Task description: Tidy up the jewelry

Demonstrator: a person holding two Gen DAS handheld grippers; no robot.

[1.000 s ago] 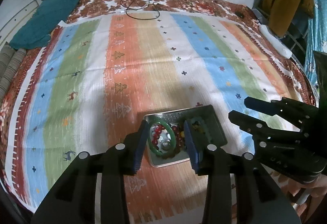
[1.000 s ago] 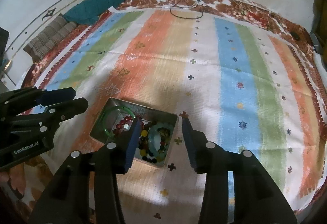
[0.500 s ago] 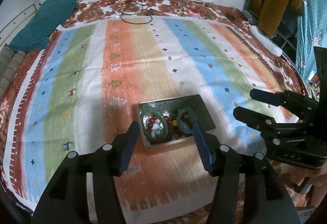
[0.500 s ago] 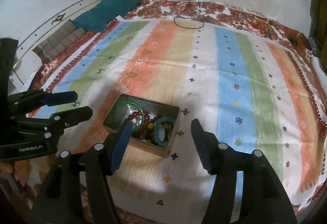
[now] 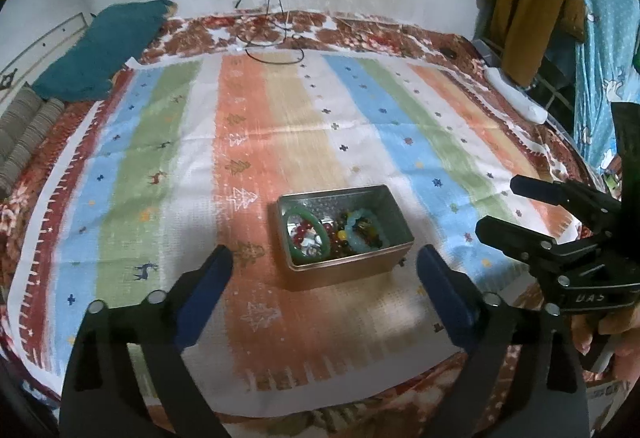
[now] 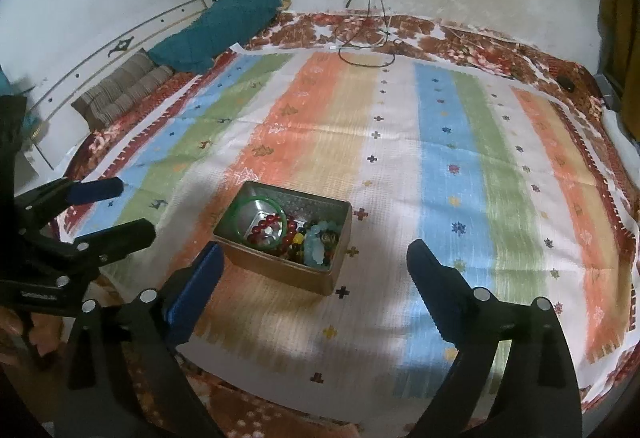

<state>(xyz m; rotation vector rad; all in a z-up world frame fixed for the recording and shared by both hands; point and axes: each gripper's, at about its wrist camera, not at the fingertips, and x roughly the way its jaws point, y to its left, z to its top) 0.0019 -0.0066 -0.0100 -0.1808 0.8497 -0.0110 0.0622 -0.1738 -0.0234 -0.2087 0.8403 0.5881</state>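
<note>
- Left gripper (image 5: pixel 324 270): jaws have just been opening, now spread wide, nothing between them.
- Right gripper (image 6: pixel 312 270): likewise spread, empty.
- Tin (image 5: pixel 392 256) ahead of both, holding bangle (image 5: pixel 306 230) and beads (image 6: pixel 290 234).
- Judgement: approach from above, pinching one piece singly.

A bed (image 5: pixel 400 34) with a red-brown floral sheet carries a striped cloth (image 5: pixel 280 142) spread flat, its bands blue, green, white and orange with small crosses, trees and deer. A metal tin (image 5: pixel 352 266) sits on the orange and white stripes near the front edge. A teal pillow (image 5: pixel 104 50) lies at the far left corner, black cables (image 5: pixel 272 50) coil along the far edge, and striped cushions (image 6: pixel 124 90) rest beside the pillow
</note>
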